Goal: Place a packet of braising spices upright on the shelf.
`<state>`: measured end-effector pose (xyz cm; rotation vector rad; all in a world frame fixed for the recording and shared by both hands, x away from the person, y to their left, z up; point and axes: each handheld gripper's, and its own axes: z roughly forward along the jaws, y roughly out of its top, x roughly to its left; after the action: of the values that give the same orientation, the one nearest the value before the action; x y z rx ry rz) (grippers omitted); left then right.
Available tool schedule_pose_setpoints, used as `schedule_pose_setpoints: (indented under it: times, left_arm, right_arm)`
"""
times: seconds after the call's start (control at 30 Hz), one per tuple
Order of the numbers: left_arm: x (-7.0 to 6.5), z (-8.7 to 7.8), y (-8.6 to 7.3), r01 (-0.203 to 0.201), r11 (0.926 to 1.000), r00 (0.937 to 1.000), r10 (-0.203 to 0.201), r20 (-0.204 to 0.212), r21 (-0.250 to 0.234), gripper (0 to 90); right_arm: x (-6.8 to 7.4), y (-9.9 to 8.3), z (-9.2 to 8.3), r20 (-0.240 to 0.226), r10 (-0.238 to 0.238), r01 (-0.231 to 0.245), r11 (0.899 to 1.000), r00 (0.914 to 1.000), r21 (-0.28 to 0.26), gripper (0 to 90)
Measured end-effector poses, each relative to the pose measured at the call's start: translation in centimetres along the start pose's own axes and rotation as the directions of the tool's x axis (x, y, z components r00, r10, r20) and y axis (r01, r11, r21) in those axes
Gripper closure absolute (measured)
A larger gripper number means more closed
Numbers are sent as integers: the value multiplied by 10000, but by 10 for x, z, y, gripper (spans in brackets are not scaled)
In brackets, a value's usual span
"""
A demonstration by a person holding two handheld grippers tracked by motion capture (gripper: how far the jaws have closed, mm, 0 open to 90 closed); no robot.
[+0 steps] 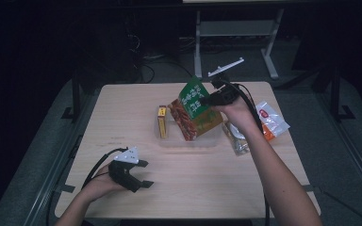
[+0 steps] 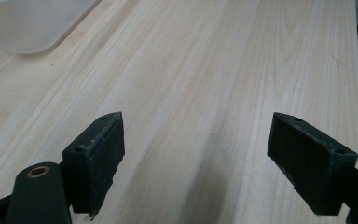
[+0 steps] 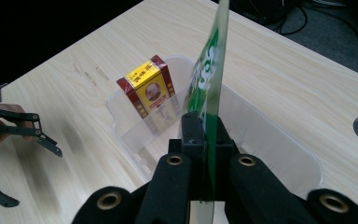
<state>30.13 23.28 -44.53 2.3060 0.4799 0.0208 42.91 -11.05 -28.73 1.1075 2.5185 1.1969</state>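
Note:
My right gripper point(image 1: 212, 100) is shut on the top edge of a green and orange snack bag point(image 1: 195, 110), which hangs tilted over a clear plastic bin point(image 1: 207, 141). In the right gripper view the jaws point(image 3: 205, 135) pinch the thin bag point(image 3: 209, 79) edge-on above the bin point(image 3: 284, 149). A yellow and red box point(image 1: 162, 121) stands at the bin's left end, also seen as the box point(image 3: 149, 93) past the bag. My left gripper point(image 1: 148, 173) rests open near the table's front left, with bare wood between its jaws point(image 2: 198, 122).
A white and red packet point(image 1: 271, 120) and a silvery packet point(image 1: 235, 136) lie on the table right of the bin. A corner of the bin point(image 2: 23, 23) shows at the upper left of the left gripper view. The table's right edge is close.

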Motion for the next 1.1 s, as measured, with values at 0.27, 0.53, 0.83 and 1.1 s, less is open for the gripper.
schedule_pose_setpoints:
  times: [0.27,0.53,0.83,1.1]
  left_arm:
    - [0,0,0,-29,10000,10000,29,3,42,183]
    - [0,0,0,-146,9998,9999,146,10,145,183]
    - [-1,2,0,-58,9999,10000,58,10,133,183]
    - [-1,2,0,-43,9999,10000,43,31,125,183]
  right_arm:
    - [0,5,4,39,12,-11,10000,10000,-68,863]
    - [4,8,3,-23,-148,148,9999,9999,-82,786]
    - [5,-11,-9,-350,-204,197,9996,9992,-197,743]
    - [7,-30,-23,-415,-298,277,9984,9987,-493,760]
